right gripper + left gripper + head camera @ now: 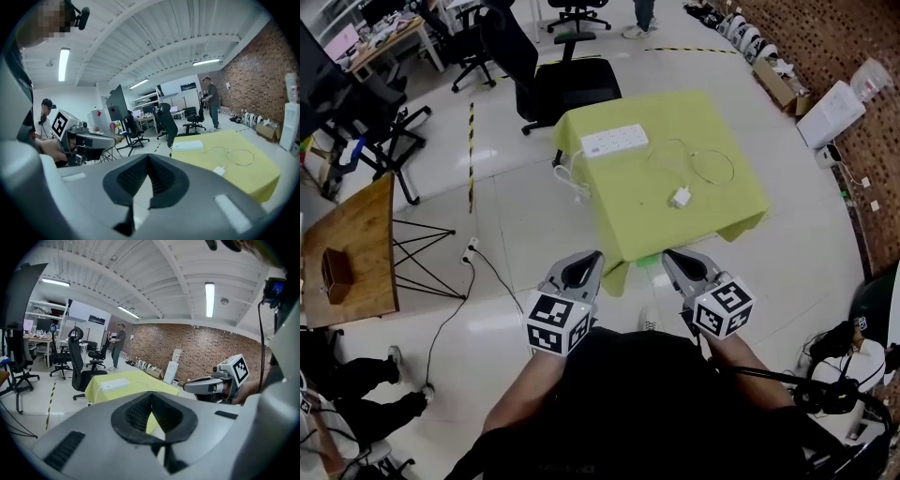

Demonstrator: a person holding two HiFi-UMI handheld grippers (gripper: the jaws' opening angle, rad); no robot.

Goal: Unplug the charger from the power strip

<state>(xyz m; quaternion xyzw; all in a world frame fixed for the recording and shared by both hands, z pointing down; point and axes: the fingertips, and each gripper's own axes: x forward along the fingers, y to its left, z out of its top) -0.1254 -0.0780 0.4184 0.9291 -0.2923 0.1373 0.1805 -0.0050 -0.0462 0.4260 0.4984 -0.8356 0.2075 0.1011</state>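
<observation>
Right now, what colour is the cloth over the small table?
The tablecloth is plain yellow-green, with no pattern. The head view shows it best.

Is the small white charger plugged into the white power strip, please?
No, the small white charger lies loose on the yellow-green tablecloth, apart from the white power strip.

A yellow-green cloth (712, 202), matt and softly creased, covers the tabletop. On it lie a smooth white plastic power strip (614, 141), a small white plastic charger (681, 197) and a thin white cable (732, 167). The pale tiled floor (516, 225) around the tabletop is glossy and reflects light. Left of the tabletop stands a brown wooden side table (356, 244). The left tongs (151, 397) and right tongs (149, 157) are matt grey plastic with black ribbed pads (136, 412).
</observation>
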